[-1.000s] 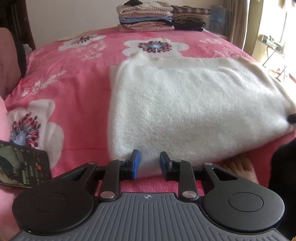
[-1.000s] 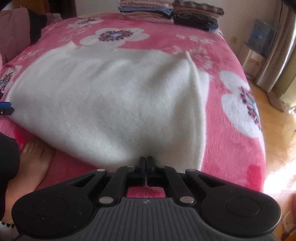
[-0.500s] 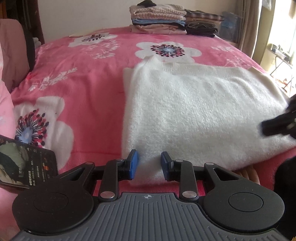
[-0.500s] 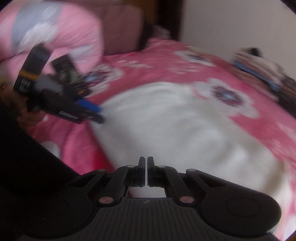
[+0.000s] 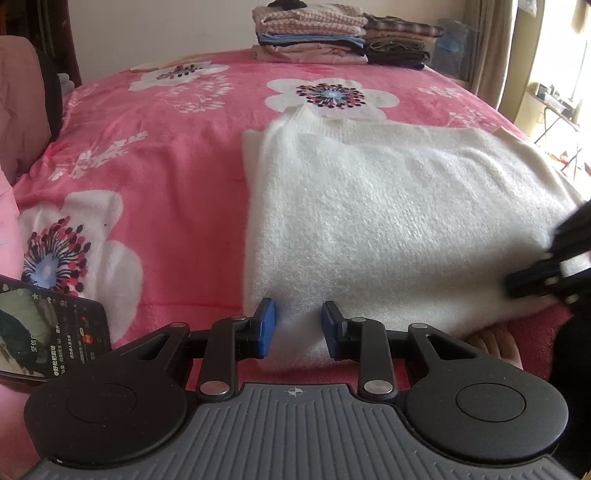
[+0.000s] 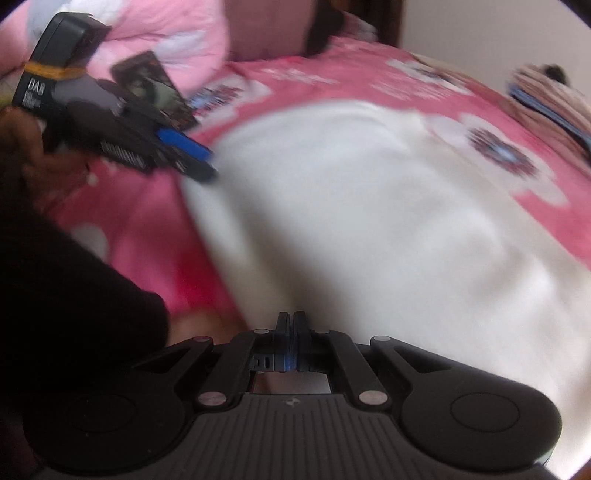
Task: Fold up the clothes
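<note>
A fluffy white sweater (image 5: 388, 221) lies folded flat on the pink flowered bedspread (image 5: 166, 155). My left gripper (image 5: 298, 325) is at its near left corner, blue pads apart, with the fuzzy hem lying between them and not pinched. The right wrist view is blurred and shows this left gripper (image 6: 184, 155) touching the sweater (image 6: 369, 221) at that corner. My right gripper (image 6: 294, 321) is shut with nothing visible between its jaws, low over the sweater's near edge. The left wrist view catches it as a dark blur (image 5: 539, 280) at the right.
A phone (image 5: 48, 332) with a lit screen lies on the bed left of my left gripper. Two stacks of folded clothes (image 5: 314, 33) stand at the far edge. A person's bare foot (image 5: 491, 347) rests just below the sweater's near edge. A pink quilt (image 6: 166, 33) is bunched at the left.
My right gripper has swung left along the sweater's near edge and rolled, so its view now faces the left gripper. The left gripper has stayed at the near left corner.
</note>
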Available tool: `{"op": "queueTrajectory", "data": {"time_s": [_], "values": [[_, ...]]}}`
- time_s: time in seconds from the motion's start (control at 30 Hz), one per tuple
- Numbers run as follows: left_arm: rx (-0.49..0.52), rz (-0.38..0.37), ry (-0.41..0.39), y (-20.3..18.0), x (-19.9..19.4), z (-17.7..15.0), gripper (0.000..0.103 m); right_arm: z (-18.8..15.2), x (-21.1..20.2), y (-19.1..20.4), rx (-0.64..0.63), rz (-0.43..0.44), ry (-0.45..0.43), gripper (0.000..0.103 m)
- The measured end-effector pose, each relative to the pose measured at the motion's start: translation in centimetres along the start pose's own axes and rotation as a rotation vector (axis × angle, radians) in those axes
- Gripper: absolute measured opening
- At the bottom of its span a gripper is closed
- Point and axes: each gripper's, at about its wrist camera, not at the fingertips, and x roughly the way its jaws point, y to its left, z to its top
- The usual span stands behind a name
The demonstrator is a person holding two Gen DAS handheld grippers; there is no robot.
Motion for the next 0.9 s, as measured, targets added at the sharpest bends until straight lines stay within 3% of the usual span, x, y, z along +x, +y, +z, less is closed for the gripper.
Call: {"op": "queueTrajectory", "data": {"time_s": [0.23, 0.47, 0.57, 0.7, 0.83, 0.9], "values": [[0.009, -0.002, 0.001, 0.0, 0.0, 0.0, 0.030, -6.7, -7.1, -2.6, 0.169, -0.151, 0.023, 0.000], [0.023, -0.006, 0.001, 0.1, -0.3, 0.1, 0.030, -11.6, -10.7, -4.0, 0.349, -0.248, 0.018, 0.000], [0.022, -0.013, -0.015, 0.1, -1.5, 0.5, 0.031, -11.6, -11.8, -4.1, 0.410, -0.266, 0.006, 0.000], [0.024, -0.050, -0.086, -0.2, -3.4, 1.5, 0.032, -9.1, -13.3, -3.7, 0.370, -0.316, -0.066, 0.000], [0.090, -0.084, -0.115, -2.8, -1.9, 2.8, 0.032, -5.8, -12.9, -3.7, 0.322, -0.312, -0.157, 0.001], [0.148, -0.093, -0.108, -4.4, -0.6, 3.0, 0.032, -4.6, -11.1, -3.9, 0.304, -0.319, -0.153, 0.001]]}}
